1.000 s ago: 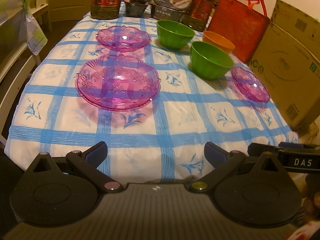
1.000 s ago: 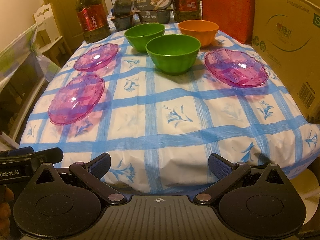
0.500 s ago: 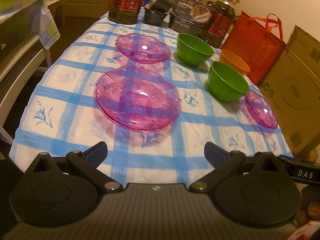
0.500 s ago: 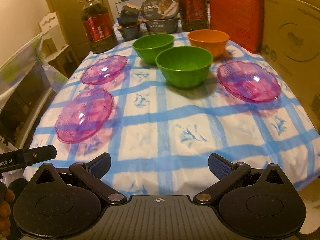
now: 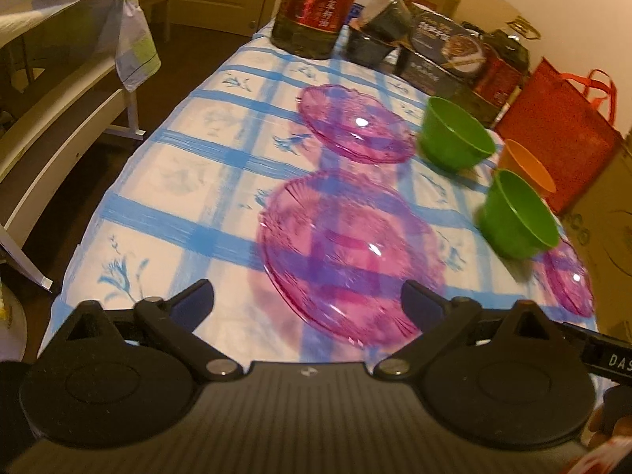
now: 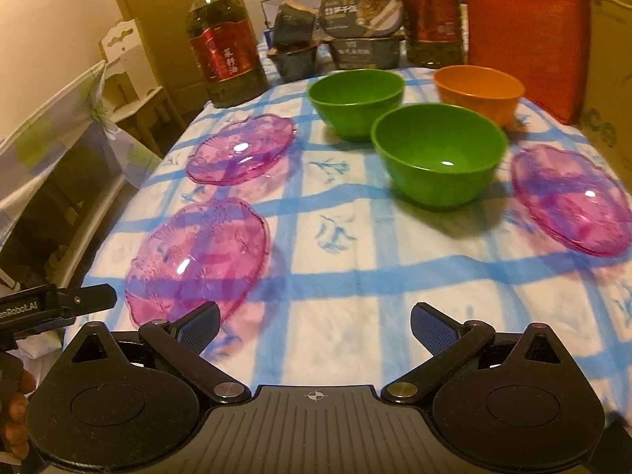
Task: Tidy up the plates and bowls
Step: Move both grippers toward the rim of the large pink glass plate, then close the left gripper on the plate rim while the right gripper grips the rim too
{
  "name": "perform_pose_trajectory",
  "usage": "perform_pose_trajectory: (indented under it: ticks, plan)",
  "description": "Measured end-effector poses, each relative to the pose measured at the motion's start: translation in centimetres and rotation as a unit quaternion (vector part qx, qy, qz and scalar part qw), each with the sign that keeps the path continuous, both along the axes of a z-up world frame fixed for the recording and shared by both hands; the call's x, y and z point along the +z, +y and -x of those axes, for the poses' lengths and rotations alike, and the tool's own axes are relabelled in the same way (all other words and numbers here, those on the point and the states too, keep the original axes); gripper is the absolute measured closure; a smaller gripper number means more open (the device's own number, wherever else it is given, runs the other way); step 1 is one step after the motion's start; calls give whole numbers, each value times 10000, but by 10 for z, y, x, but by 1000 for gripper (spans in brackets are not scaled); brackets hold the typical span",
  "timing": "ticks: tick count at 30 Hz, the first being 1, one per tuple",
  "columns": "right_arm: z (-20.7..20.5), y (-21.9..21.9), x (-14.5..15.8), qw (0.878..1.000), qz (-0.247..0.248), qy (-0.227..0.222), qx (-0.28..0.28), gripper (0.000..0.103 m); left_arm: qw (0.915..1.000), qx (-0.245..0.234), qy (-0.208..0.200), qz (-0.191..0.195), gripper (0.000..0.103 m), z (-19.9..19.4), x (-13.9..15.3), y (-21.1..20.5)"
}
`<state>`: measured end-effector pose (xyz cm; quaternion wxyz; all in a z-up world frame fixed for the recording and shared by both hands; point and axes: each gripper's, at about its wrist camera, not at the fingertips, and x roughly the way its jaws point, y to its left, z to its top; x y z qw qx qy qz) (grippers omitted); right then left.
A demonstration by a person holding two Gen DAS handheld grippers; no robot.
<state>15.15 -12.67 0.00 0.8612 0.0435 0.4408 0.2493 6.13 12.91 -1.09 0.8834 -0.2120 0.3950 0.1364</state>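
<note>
left gripper (image 5: 308, 300): jaws wide apart, holding nothing, big pink plate (image 5: 347, 252) at 12 o'clock | right gripper (image 6: 314, 322): jaws wide apart, holding nothing, green bowl (image 6: 438, 158) at 1 o'clock

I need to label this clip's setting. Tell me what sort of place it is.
Probably a home dining area: a table under a blue-checked floral tablecloth, large cooking-oil bottles and packaged food boxes at its far end.

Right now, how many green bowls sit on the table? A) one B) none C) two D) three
C: two green bowls stand on the checked cloth, a far one and a near one, beside a single orange bowl.
</note>
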Motion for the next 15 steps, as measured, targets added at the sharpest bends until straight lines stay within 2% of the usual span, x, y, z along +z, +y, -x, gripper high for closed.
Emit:
perform_pose_trajectory:
  ticks: [1, 2, 5, 9, 15]
  plan:
    - [-4, 6, -3, 10000, -1, 7, 37, 5, 10000, 9, 30, -18, 11, -4, -3, 4]
    - [-9, 12, -6, 9999, -3, 47, 89, 13, 10000, 23, 58, -32, 11, -9, -6, 8]
    - [-22, 27, -16, 9997, -19, 179, 176, 24, 9999, 49, 92, -50, 16, -20, -15, 18]
    - [-34, 44, -27, 9995, -48, 191, 265, 32, 9999, 25, 125, -48, 24, -32, -25, 28]
    - [-47, 58, -39, 9992, -168, 239, 289, 41, 9998, -166, 74, -93, 48, -43, -33, 32]
